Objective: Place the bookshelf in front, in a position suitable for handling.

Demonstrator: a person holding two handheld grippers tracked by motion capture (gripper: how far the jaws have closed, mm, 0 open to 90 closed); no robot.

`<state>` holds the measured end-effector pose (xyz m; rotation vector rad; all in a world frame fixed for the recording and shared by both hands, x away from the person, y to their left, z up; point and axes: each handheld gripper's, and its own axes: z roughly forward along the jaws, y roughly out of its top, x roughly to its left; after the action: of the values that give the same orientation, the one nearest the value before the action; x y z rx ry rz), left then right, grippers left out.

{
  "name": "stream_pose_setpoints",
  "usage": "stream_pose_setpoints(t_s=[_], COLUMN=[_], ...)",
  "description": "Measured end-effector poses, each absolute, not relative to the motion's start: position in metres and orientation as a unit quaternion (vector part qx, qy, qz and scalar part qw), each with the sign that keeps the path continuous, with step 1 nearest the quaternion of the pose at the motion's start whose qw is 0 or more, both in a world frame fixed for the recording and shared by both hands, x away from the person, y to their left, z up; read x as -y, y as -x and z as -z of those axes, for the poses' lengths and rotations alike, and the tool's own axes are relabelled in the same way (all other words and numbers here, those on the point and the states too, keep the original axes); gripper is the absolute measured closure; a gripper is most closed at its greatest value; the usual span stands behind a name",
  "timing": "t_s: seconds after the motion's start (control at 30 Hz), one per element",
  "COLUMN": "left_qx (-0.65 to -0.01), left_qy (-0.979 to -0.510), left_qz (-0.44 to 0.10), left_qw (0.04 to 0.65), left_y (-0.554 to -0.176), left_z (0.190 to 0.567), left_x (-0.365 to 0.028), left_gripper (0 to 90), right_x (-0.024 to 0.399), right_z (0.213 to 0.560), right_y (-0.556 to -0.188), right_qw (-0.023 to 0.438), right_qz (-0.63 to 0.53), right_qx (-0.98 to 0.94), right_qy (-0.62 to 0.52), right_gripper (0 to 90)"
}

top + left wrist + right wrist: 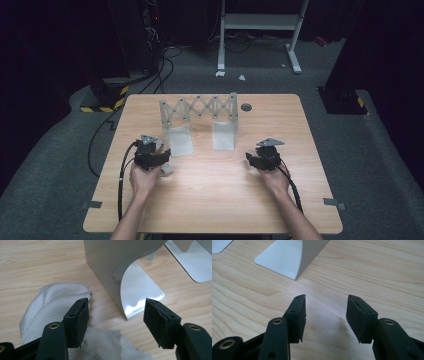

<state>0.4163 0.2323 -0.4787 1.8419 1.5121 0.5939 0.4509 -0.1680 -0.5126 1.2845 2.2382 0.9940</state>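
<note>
- Jaws of the left gripper (116,315) stand spread with nothing pinched; a white cloth (50,305) lies on the wood under and behind the left jaw, which hides part of it, and the picture's bottom edge cuts off its lower folds.
- From the high view, the left gripper (159,148) sits at about 8 o'clock on the table (215,210), and the cloth (167,169) peeks out as a pale scrap just beside the hand, mostly covered by the gripper, so its shape is hard to read there.
- Straight ahead of the left gripper, at 12 o'clock, stands the left foot (130,287) of a folding metal rack (199,112); the foot's upright plate runs out of the top edge.
- At the table's centre the rack's scissor lattice joins two feet; the right foot (223,134) is near its 5 o'clock end.
- A small dark round spot (246,107) at 1 o'clock from the rack may be a hole or a cap; it is too small to tell.
- Right gripper (260,159) sits at about 4 o'clock on the table; in its own view its jaws (325,312) stand spread over bare wood, holding nothing, with the right foot (287,257) at 11 o'clock, its top cut off.
</note>
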Motion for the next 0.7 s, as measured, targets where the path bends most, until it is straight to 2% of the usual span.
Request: stream_pose_setpoints(t_s=[0.37, 0.5, 0.7], left_qx=[-0.603, -0.609, -0.614], left_qy=[-0.683, -0.672, -0.67], left_qz=[-0.215, -0.211, -0.209], left_qw=[0.351, 0.364, 0.36], left_y=[-0.435, -0.438, -0.443], left_z=[0.478, 0.479, 0.483], left_x=[-0.228, -0.228, -0.229], left_gripper=[43.9, 49.6, 55.9], right_x=[0.136, 0.126, 0.118], right_z=[0.507, 0.51, 0.509], right_y=[-0.474, -0.481, -0.49], right_qw=[0.164, 0.163, 0.183], right_qz=[-0.372, -0.37, -0.363], right_qx=[-0.789, -0.784, -0.777], right_qy=[-0.461, -0.47, -0.481], right_gripper=[57.2, 61.0, 66.3])
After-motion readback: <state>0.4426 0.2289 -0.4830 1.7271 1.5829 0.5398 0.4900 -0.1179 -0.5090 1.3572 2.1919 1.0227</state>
